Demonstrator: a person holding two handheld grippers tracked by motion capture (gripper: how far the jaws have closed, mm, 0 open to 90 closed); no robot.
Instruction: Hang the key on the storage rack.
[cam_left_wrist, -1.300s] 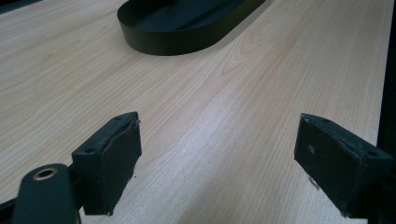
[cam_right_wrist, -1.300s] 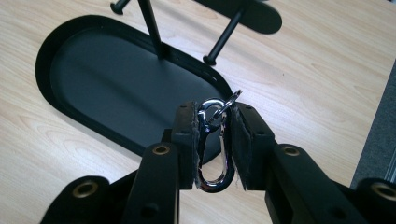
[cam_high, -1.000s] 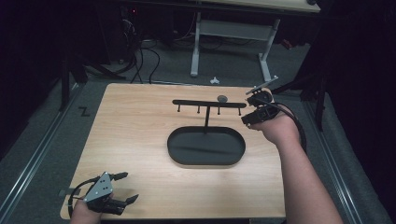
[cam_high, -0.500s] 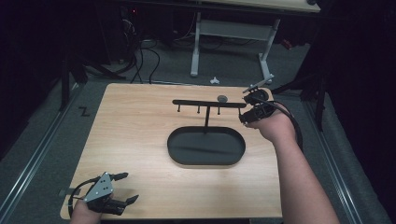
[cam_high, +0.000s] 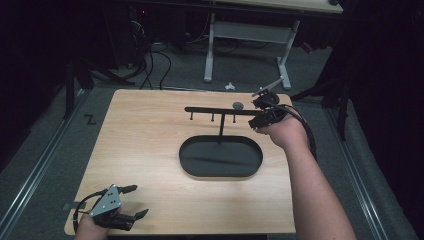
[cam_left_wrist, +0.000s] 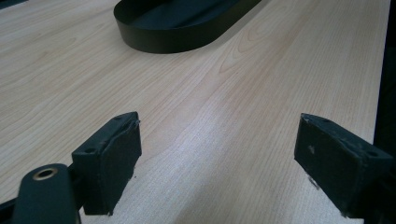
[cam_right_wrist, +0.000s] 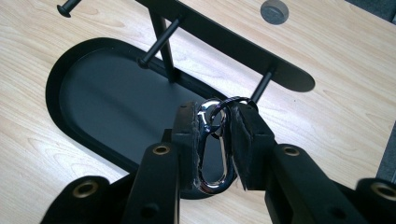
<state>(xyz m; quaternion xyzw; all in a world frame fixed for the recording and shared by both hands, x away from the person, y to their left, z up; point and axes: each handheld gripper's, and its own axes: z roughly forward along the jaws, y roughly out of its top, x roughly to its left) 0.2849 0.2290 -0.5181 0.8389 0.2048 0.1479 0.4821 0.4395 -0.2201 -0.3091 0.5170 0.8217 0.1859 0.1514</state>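
A black stand rises from an oval black tray (cam_high: 220, 170) and carries a horizontal bar (cam_high: 220, 111) with several pegs. My right gripper (cam_high: 262, 114) is at the bar's right end, shut on a silver carabiner (cam_right_wrist: 212, 154) whose key ring sits close to the end peg (cam_right_wrist: 262, 85); whether the ring touches the peg I cannot tell. The tray (cam_right_wrist: 102, 102) lies below it in the right gripper view. My left gripper (cam_high: 131, 202) rests open at the table's front left corner, its pads (cam_left_wrist: 112, 154) wide apart over bare wood, the tray's rim (cam_left_wrist: 177, 39) far ahead.
A small grey disc (cam_high: 238, 105) lies on the wooden table (cam_high: 140, 140) behind the bar. A white desk frame (cam_high: 247, 35) and cables stand on the floor beyond the table's far edge.
My right gripper has shifted slightly left, closer to the bar's right end, with the carabiner in it. The left gripper has stayed put.
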